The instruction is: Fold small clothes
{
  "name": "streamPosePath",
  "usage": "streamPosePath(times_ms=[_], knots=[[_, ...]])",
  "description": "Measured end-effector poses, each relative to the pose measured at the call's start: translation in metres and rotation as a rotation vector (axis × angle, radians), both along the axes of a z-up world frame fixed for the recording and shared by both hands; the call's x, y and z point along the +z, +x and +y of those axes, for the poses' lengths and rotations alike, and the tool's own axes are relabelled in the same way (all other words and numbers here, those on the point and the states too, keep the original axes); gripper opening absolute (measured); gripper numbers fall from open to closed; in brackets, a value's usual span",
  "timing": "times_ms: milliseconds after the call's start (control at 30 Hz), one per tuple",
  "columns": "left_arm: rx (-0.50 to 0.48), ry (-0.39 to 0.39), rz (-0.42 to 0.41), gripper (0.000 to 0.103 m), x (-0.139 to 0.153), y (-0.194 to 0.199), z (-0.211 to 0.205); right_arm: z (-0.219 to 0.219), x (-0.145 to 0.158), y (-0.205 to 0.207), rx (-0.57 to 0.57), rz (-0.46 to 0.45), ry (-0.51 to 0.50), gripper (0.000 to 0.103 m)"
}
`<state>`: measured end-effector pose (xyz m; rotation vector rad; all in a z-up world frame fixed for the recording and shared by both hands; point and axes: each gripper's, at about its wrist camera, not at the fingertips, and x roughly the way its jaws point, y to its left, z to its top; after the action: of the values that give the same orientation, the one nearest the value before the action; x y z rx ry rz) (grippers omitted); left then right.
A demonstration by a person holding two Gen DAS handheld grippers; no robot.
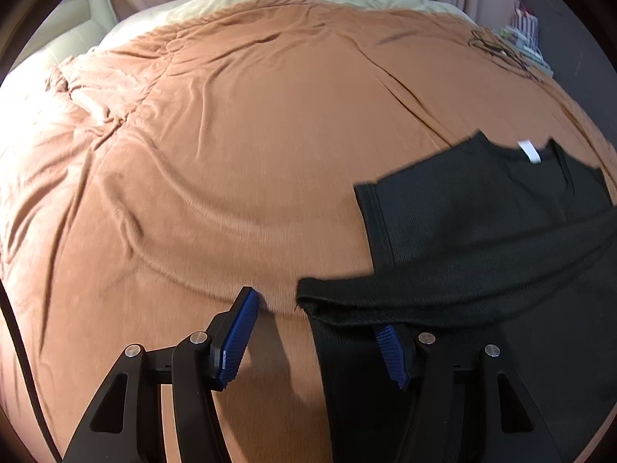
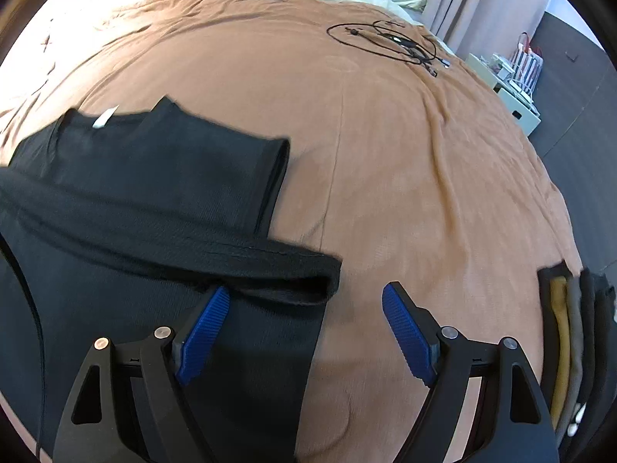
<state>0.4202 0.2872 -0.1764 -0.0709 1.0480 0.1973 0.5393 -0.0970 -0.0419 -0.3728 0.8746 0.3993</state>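
lying on the orange blanket (image 1: 231,154), black top (image 1: 482,231), hem between both grippers' wide jaws

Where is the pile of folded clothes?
The pile of folded clothes shows only in the right wrist view, at the far right edge of the orange blanket, to the right of the open right tongs and away from the black shirt.

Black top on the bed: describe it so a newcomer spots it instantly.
Start from the wide rust-orange bedspread. On its near part, right in front of both open grippers, lies the black ribbed knit top, its bottom part folded up over the body. A small white neck label marks it out from the stack of folded clothes at the right edge.
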Motion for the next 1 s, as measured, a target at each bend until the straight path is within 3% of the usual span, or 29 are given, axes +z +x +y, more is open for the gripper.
streamPosePath(times_ms=[67,133,267,400,500,667,1000], knots=[[0.005,-0.016,-0.012,0.059,0.0,0.008,0.003,-0.002,-0.002,0.007,-0.004,0.011,0.021,0.061],[0.001,-0.022,-0.018,0.052,0.0,0.013,0.004,-0.005,-0.004,0.017,-0.017,0.024,0.042,0.055],[0.004,-0.067,-0.036,0.035,-0.001,0.016,0.007,-0.015,-0.008,0.03,-0.026,0.066,0.105,0.05],[-0.013,-0.076,-0.047,0.024,0.0,0.016,0.003,-0.032,-0.009,0.031,-0.007,0.093,0.145,0.046],[-0.025,-0.064,-0.052,0.013,0.002,0.016,-0.002,-0.044,-0.01,0.029,0.001,0.113,0.182,0.036],[-0.01,-0.036,-0.064,0.009,0.011,0.014,-0.001,-0.056,-0.008,0.033,-0.008,0.137,0.224,0.003],[0.007,0.0,-0.125,0.008,0.047,0.006,0.01,-0.054,0.031,0.011,-0.012,0.032,0.24,0.0]])
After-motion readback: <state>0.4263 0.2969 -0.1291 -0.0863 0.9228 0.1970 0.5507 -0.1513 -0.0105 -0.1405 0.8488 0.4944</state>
